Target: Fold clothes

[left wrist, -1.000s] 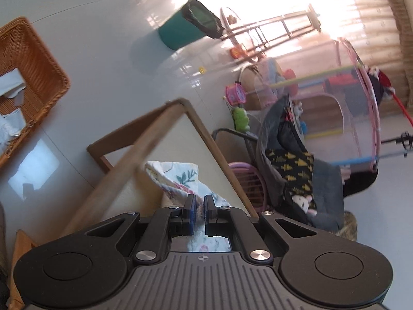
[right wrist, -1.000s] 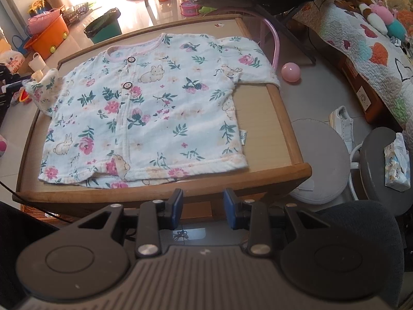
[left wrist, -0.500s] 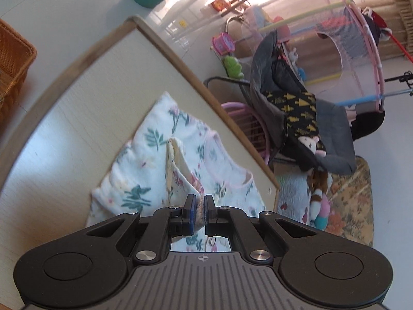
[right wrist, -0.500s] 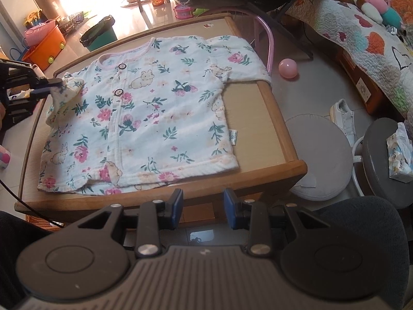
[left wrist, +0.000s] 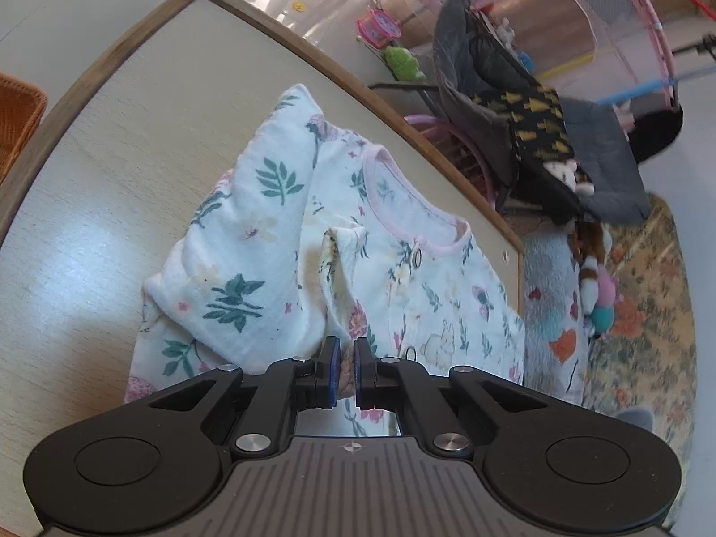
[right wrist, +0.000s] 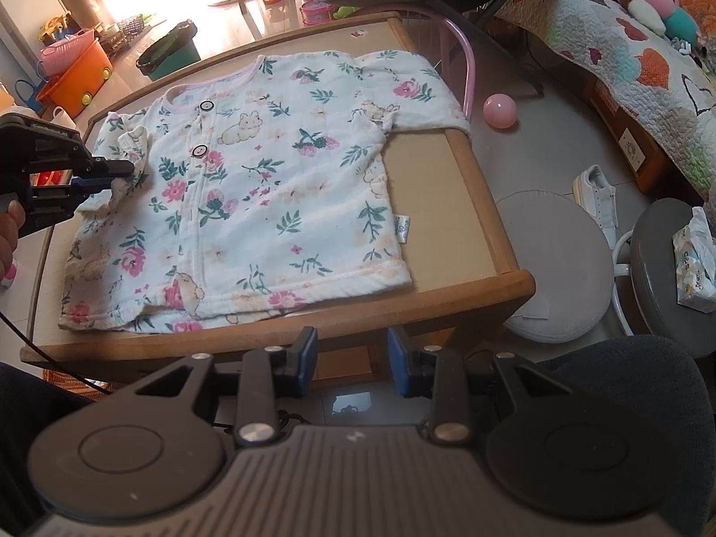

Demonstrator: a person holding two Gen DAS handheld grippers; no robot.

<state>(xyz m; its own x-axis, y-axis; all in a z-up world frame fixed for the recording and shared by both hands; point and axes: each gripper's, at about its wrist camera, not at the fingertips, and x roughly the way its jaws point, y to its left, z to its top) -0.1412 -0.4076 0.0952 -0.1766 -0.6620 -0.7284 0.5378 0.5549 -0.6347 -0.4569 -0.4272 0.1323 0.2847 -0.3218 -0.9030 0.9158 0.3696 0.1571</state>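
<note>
A small white baby shirt (right wrist: 268,188) with flowers, rabbits and a pink collar lies flat, front up, on a low wooden table (right wrist: 452,206). My left gripper (left wrist: 345,358) is shut on the cuff of the shirt's left sleeve (left wrist: 250,241) and holds it folded inward over the shirt body; in the right wrist view the left gripper (right wrist: 125,168) sits at the table's left side. The other sleeve (right wrist: 416,89) lies spread toward the far right corner. My right gripper (right wrist: 351,358) hangs open in front of the table's near edge, holding nothing.
A pink ball (right wrist: 500,110), a white shoe (right wrist: 599,197), a round grey cushion (right wrist: 555,268) and a stool with a tissue pack (right wrist: 696,259) lie right of the table. A quilted bed (right wrist: 626,44) stands far right. Orange bin (right wrist: 76,76) and green bin (right wrist: 172,53) behind.
My left gripper carried the sleeve from beyond the table's left edge inward and down over the shirt body, rolling as it went. The right gripper stayed in place.
</note>
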